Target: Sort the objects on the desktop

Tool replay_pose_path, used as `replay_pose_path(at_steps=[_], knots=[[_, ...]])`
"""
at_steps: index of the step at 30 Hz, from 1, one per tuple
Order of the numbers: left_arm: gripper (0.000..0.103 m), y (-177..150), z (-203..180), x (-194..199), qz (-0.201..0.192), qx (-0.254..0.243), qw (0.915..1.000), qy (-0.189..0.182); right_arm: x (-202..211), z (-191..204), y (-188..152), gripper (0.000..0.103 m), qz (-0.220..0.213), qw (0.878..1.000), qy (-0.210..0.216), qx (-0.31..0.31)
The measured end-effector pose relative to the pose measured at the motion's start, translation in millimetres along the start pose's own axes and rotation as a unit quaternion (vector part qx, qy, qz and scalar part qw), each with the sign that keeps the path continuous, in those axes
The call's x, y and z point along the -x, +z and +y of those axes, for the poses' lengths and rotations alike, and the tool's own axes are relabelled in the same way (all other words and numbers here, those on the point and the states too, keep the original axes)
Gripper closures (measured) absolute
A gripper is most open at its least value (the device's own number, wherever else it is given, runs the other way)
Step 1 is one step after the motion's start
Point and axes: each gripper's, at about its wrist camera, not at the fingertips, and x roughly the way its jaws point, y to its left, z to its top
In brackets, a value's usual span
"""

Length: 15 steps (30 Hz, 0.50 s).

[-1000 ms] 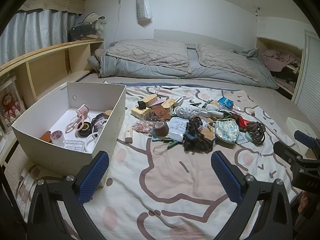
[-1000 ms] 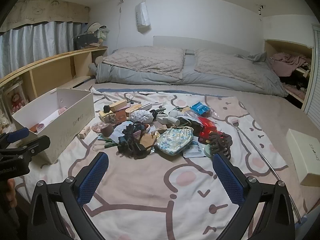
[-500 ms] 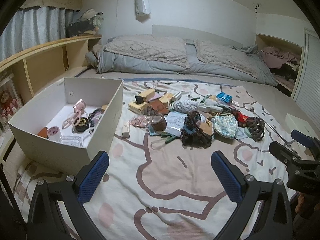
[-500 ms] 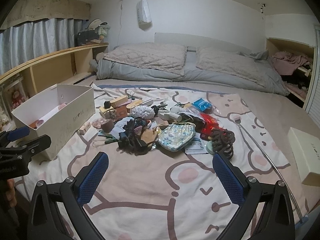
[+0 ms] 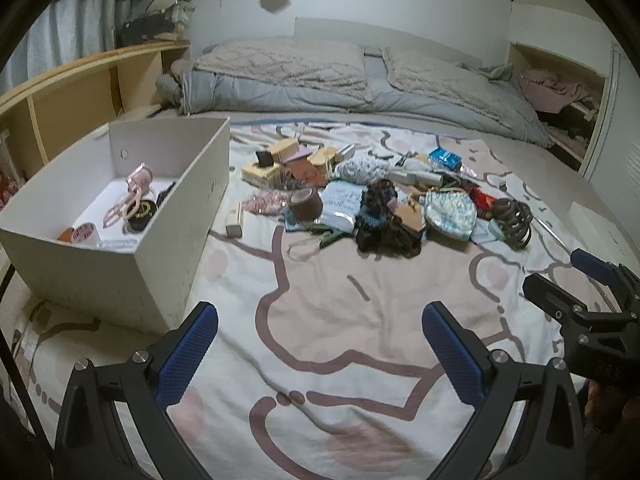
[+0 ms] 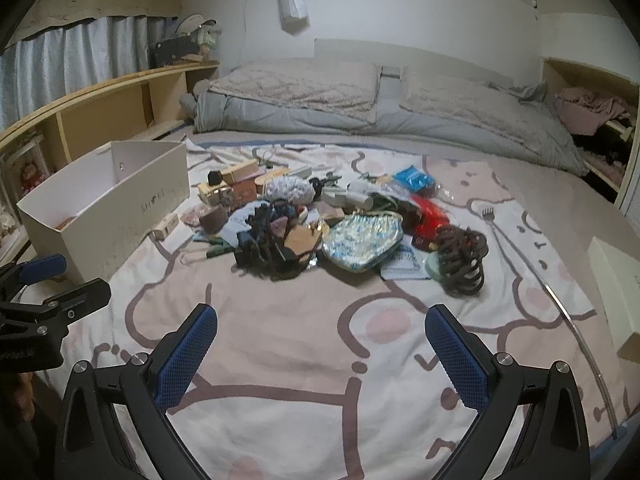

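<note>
left tongs point(image 5: 320, 354) spread wide, empty; right tongs point(image 6: 321, 354) likewise, side by side.

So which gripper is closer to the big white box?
Left. The left gripper hangs just right of the white box; the right gripper sits farther right, facing the pile.

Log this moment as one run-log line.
left gripper: open, empty | right gripper: open, empty | clutter pile: unsorted on blanket | white box: partly filled
</note>
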Motion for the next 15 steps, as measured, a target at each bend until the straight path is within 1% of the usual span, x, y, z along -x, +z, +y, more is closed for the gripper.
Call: replay_pose_path(at_steps=[4, 10, 15], knots=[[0.0, -6, 3, -9, 0.021, 0.008, 0.9997, -0.007, -9, 0, -7, 0.0, 0.015, 1.0, 0.008, -0.003], [0.0, -10, 2, -20, 0.039, 0.005, 0.9992, -0.01, -26, 0, -16, 0.0, 0.042, 0.999, 0.009, -0.003], [0.0, -14, 1, -29, 0.056, 0.0, 0.9984, -0.012, -42, -12, -19, 0.0, 0.073, 0.997, 0.0, -0.021]])
